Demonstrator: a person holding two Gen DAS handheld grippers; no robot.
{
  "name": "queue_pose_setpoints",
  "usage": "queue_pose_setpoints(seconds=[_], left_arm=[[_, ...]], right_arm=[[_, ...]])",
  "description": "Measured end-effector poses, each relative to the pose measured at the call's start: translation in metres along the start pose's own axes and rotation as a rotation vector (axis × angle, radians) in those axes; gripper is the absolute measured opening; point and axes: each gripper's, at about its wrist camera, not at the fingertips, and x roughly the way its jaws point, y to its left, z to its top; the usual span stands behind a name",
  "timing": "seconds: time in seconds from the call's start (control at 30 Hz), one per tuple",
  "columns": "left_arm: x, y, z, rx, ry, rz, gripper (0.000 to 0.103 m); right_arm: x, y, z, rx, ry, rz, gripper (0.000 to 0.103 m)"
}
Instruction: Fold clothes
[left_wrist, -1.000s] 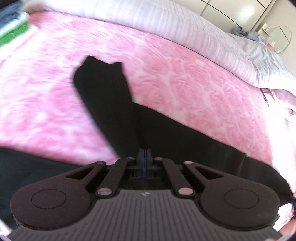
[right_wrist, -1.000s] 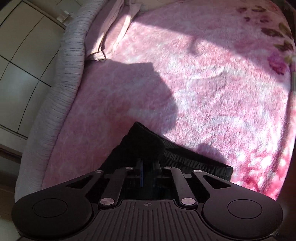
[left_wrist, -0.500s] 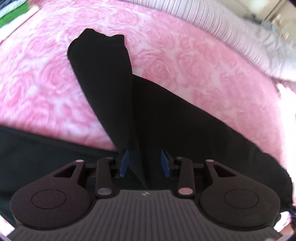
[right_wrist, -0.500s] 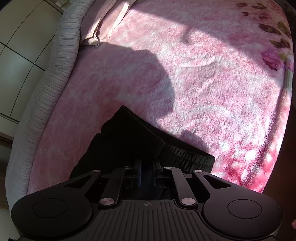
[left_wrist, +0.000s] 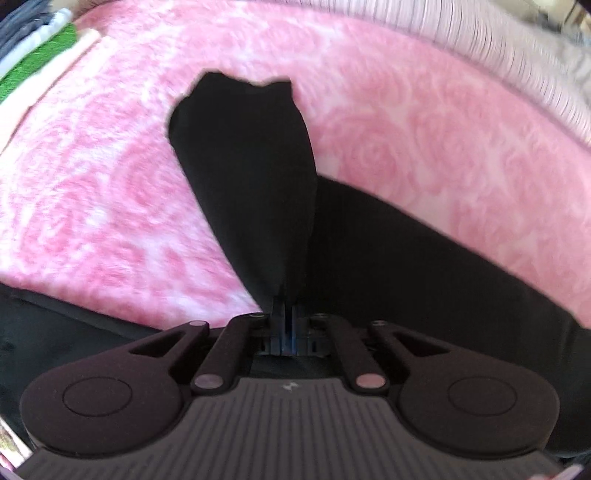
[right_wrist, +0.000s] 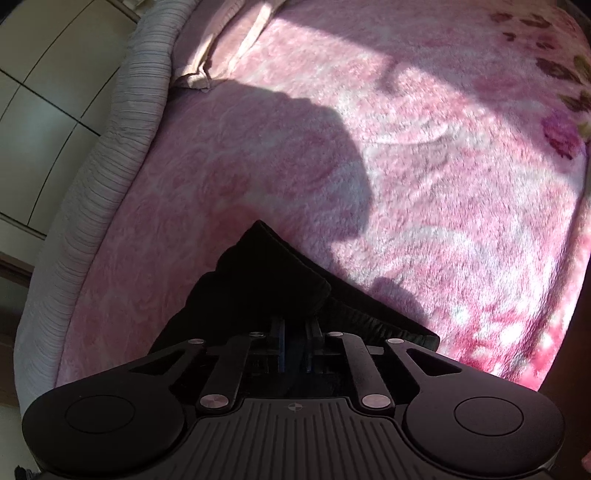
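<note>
Black trousers (left_wrist: 251, 177) lie on a pink rose-patterned blanket (left_wrist: 92, 192). In the left wrist view one leg runs away from me toward its hem and more black cloth spreads right. My left gripper (left_wrist: 285, 314) is shut on the black cloth at the near end of that leg. In the right wrist view the trousers' bunched waistband end (right_wrist: 273, 273) lies on the blanket (right_wrist: 424, 166). My right gripper (right_wrist: 295, 332) has its jaws a little apart around that cloth, loosely on it.
A striped pale bed cover (left_wrist: 480, 48) edges the blanket at the far side, also at the left in the right wrist view (right_wrist: 110, 155). Folded green and white fabrics (left_wrist: 33, 62) lie far left. A cupboard (right_wrist: 40, 92) stands beyond the bed.
My left gripper opened half a second ago and has shut again on the trouser leg. My right gripper's jaws have parted slightly on the waistband cloth.
</note>
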Motion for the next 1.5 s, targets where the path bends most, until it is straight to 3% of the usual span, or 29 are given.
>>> queue_pose_setpoints(seconds=[0.17, 0.37, 0.77, 0.9, 1.03, 1.13, 1.2, 1.3, 1.5], left_arm=[[-0.062, 0.019, -0.025, 0.011, -0.067, -0.006, 0.001], [-0.079, 0.030, -0.081, 0.056, -0.040, 0.075, 0.001], [-0.078, 0.028, -0.129, 0.085, -0.024, 0.118, 0.001], [-0.065, 0.026, -0.143, 0.139, -0.014, 0.145, 0.001], [-0.041, 0.029, -0.150, 0.111, 0.013, 0.140, 0.001], [-0.043, 0.027, -0.149, 0.091, 0.010, 0.143, 0.004], [-0.054, 0.028, -0.149, 0.072, 0.004, 0.136, 0.008], [-0.074, 0.031, -0.150, 0.037, -0.013, 0.120, 0.008], [-0.090, 0.034, -0.146, 0.094, -0.111, 0.133, 0.009]], right_arm=[[-0.022, 0.002, -0.002, -0.029, 0.012, 0.020, 0.008], [-0.023, -0.028, -0.019, -0.017, 0.073, -0.050, 0.008], [-0.026, -0.032, -0.020, -0.111, 0.077, -0.107, 0.007], [-0.020, -0.039, -0.029, -0.130, 0.086, -0.150, 0.007], [-0.005, -0.045, -0.034, -0.126, 0.119, -0.199, 0.009], [-0.007, -0.027, -0.031, -0.173, 0.120, -0.277, 0.020], [-0.016, -0.011, -0.031, -0.216, 0.082, -0.338, 0.037], [-0.030, 0.012, -0.032, -0.280, 0.025, -0.429, 0.038], [-0.010, 0.046, -0.050, -0.399, -0.003, -0.430, 0.037]])
